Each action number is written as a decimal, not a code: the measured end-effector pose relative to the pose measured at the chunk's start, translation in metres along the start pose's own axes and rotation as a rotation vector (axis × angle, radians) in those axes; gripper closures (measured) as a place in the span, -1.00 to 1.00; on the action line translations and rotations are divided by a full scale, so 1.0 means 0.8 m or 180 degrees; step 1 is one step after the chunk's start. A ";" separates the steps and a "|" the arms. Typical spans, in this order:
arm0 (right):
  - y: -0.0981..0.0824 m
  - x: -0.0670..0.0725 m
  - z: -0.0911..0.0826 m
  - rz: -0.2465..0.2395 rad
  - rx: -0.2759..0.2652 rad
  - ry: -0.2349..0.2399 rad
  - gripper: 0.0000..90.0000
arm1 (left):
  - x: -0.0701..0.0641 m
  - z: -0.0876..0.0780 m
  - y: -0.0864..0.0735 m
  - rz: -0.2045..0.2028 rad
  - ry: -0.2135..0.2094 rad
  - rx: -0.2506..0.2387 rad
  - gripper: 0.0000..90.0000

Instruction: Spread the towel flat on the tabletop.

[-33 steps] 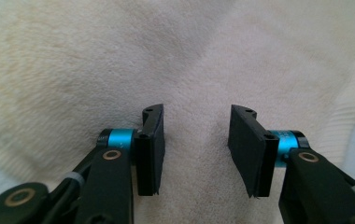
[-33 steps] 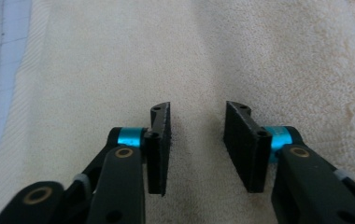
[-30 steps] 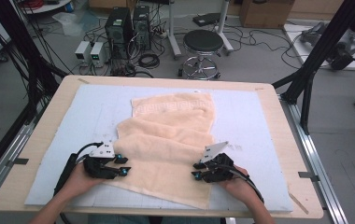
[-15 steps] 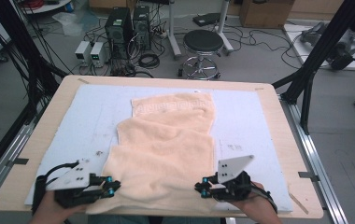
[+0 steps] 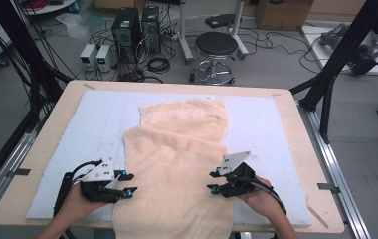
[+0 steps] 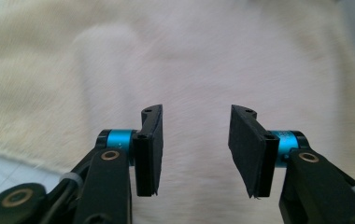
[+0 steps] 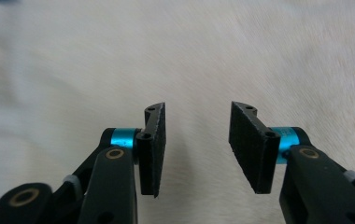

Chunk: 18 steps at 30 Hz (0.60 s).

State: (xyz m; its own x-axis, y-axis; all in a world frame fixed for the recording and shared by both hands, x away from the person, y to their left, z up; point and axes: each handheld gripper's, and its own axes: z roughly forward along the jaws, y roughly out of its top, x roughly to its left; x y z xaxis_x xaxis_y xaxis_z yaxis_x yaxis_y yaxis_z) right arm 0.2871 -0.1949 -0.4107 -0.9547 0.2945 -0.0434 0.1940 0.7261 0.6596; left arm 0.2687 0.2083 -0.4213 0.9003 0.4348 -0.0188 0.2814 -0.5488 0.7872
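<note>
A peach towel (image 5: 177, 164) lies lengthwise on the pale blue mat (image 5: 92, 124), narrower at its far end, and its near end reaches over the table's front edge. My left gripper (image 5: 132, 182) sits at the towel's left edge and points right. My right gripper (image 5: 210, 181) sits over the towel's right side and points left. Both pairs of jaws have just been opening and have nothing between them. In the left gripper view the left gripper (image 6: 196, 121) stands open above the towel (image 6: 189, 56). The right gripper (image 7: 196, 116) looks the same over the towel (image 7: 189, 56).
The mat covers most of a wooden table (image 5: 296, 144). Black frame struts (image 5: 333, 64) rise at the table's right, and cables hang at its left. A stool (image 5: 217, 45) and computer cases (image 5: 127, 25) stand on the floor beyond.
Both grippers drew the towel toward the near edge and straightened it. They then came forward again, with their jaws now apart and off the cloth.
</note>
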 end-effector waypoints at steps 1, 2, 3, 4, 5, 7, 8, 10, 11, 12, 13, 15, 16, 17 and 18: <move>-0.001 -0.006 0.006 0.0003 0.0075 -0.0043 0.23 | 0.008 0.006 -0.001 -0.0020 -0.0019 0.0063 0.16; -0.003 -0.013 0.011 0.0011 0.0128 -0.0084 0.23 | 0.013 0.011 -0.002 -0.0050 -0.0039 0.0100 0.16; -0.004 -0.019 0.016 0.0058 0.0173 -0.0077 0.25 | 0.015 0.016 -0.002 -0.0076 -0.0069 0.0149 0.16; -0.006 -0.023 0.020 0.0128 0.0215 -0.0048 0.32 | 0.015 0.021 -0.004 -0.0083 -0.0124 0.0218 0.21; -0.008 -0.025 0.024 0.0174 0.0232 -0.0010 0.39 | 0.013 0.026 -0.007 -0.0041 -0.0144 0.0274 0.32; -0.009 -0.027 0.023 0.0247 0.0166 0.0093 0.78 | 0.007 0.025 -0.009 0.0030 -0.0113 0.0203 0.62; -0.009 -0.024 0.024 0.0236 0.0155 0.0116 0.87 | 0.007 0.024 -0.008 0.0004 -0.0134 0.0222 0.76; -0.006 -0.017 0.022 0.0170 0.0155 0.0134 0.89 | 0.004 0.017 -0.008 -0.0039 -0.0164 0.0190 0.88; -0.005 -0.012 0.019 0.0177 0.0125 0.0185 0.90 | 0.002 0.009 -0.008 -0.0015 -0.0176 0.0175 0.89; -0.003 -0.006 0.015 0.0153 0.0070 0.0226 0.90 | -0.003 0.001 -0.009 -0.0019 -0.0175 0.0115 0.89; -0.001 0.003 0.010 0.0109 0.0024 0.0232 0.90 | -0.007 -0.009 -0.009 0.0001 -0.0175 0.0066 0.90; 0.003 0.022 0.000 0.0014 -0.0074 0.0263 0.90 | -0.020 -0.031 -0.012 0.0019 -0.0172 -0.0025 0.90; 0.006 0.033 -0.006 -0.0012 -0.0125 0.0322 0.90 | -0.026 -0.043 -0.014 0.0041 -0.0201 -0.0052 0.90; 0.007 0.043 -0.012 -0.0032 -0.0166 0.0353 0.90 | -0.033 -0.055 -0.017 0.0057 -0.0234 -0.0101 0.90; 0.010 0.054 -0.016 -0.0055 -0.0195 0.0424 0.89 | -0.041 -0.065 -0.019 0.0076 -0.0290 -0.0139 0.90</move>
State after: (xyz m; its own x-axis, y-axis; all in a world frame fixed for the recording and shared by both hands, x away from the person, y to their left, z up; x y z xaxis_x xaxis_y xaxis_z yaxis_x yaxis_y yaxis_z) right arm 0.2446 -0.1848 -0.3976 -0.9801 0.1942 0.0421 0.1670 0.6900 0.7043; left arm 0.2173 0.2395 -0.4005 0.9336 0.3542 -0.0540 0.2466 -0.5258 0.8141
